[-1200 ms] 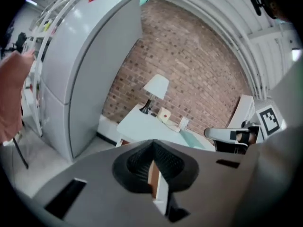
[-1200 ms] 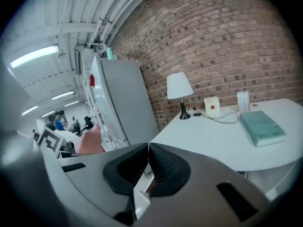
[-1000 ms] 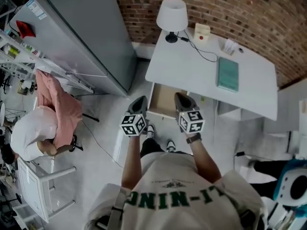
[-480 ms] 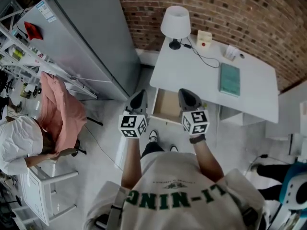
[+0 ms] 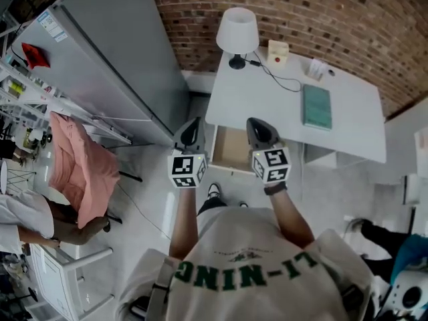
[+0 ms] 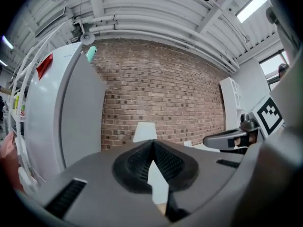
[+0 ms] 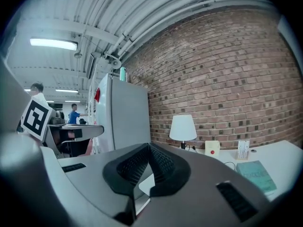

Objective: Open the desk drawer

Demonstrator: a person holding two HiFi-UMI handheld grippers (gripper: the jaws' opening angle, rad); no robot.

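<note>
Nearest the camera is the person's white shirt [image 5: 247, 273] with green print, and two bare forearms reach forward from it side by side. Each hand carries a gripper, held up at about the same height and pointing roughly level toward the far wall. The left gripper [image 5: 192, 127] is closed with nothing in it; in its own view the ribbed pads meet at the tip. The right gripper [image 5: 257, 128] is closed the same way and is empty too (its pads touch at the tip, with only a wedge of gap lower down). Neither gripper touches anything.

Below the arms, a shoe [image 5: 213, 190] shows on the pale floor [image 5: 314, 192]. Just beyond it the drawer [image 5: 231, 149] stands open, pulled out toward the person from under the left end of the white surface [image 5: 267, 95]. In the head view its tan inside shows between the two grippers.

A teal book [image 5: 317, 105] lies on the surface toward the right. Along the back edge, a white lamp [image 5: 237, 31] stands at the left corner, with a small box [image 5: 278, 49] bearing a red button beside it. A dark cable [image 5: 284, 80] runs out from the lamp's foot.

Behind everything is a brick wall [image 5: 321, 12]. A tall grey cabinet [image 5: 114, 59] stands left of the surface, and a pink cloth [image 5: 83, 169] hangs further left.
</note>
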